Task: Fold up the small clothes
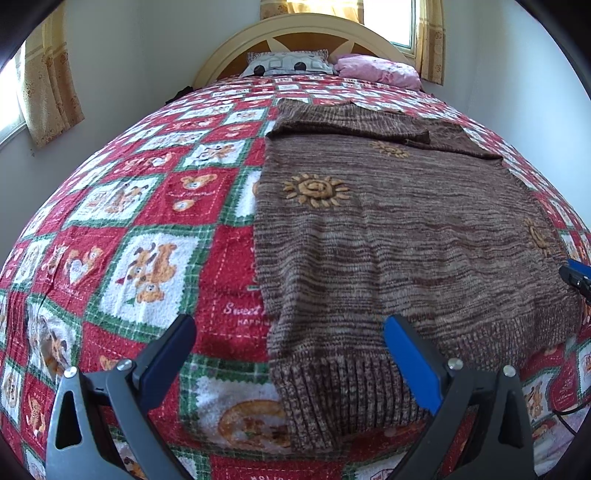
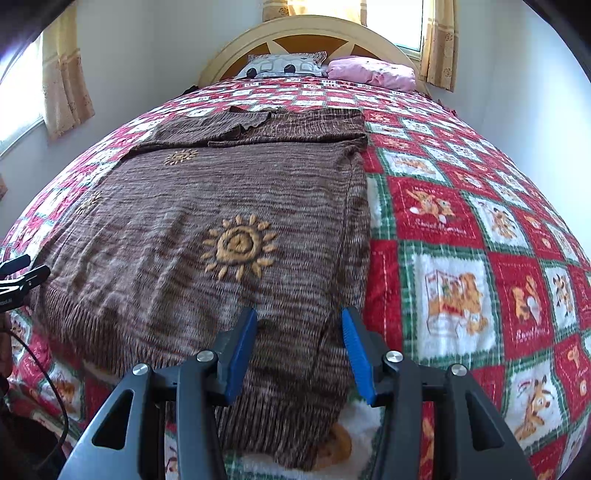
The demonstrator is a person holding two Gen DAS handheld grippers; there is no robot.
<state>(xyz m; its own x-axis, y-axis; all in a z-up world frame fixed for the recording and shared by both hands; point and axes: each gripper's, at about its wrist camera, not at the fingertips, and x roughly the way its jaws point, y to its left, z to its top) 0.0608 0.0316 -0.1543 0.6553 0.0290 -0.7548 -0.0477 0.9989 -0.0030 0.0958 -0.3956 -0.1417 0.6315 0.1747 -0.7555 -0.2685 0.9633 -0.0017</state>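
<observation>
**Left wrist and right wrist views: both grippers spread over the sweater hem**

Left wrist view first — the brown knit sweater (image 1: 388,229) lies flat on the bed, spread over the red, green and white bear-print quilt (image 1: 140,229), its ribbed hem nearest the camera and its sleeves folded across the far end. Orange sun motifs dot the knit. No containers on show here, just bedding: a patterned pillow (image 1: 286,63) and a pink pillow (image 1: 380,70) sit against the cream headboard (image 1: 303,27).

The left gripper (image 1: 291,349) is low over the bed, jaws spread wide, nothing between them. Its right finger sits above the ribbed hem, its left finger over bare quilt, so the sweater's left edge runs up between them.

Over to the right wrist view — the right gripper (image 2: 299,347) is also open, at a narrower spread, hovering over the sweater's near right corner with knit visible between the blue pads (image 2: 242,354). The sweater's right edge runs just past its right finger. Whether either gripper touches the fabric, I cannot tell.
</observation>
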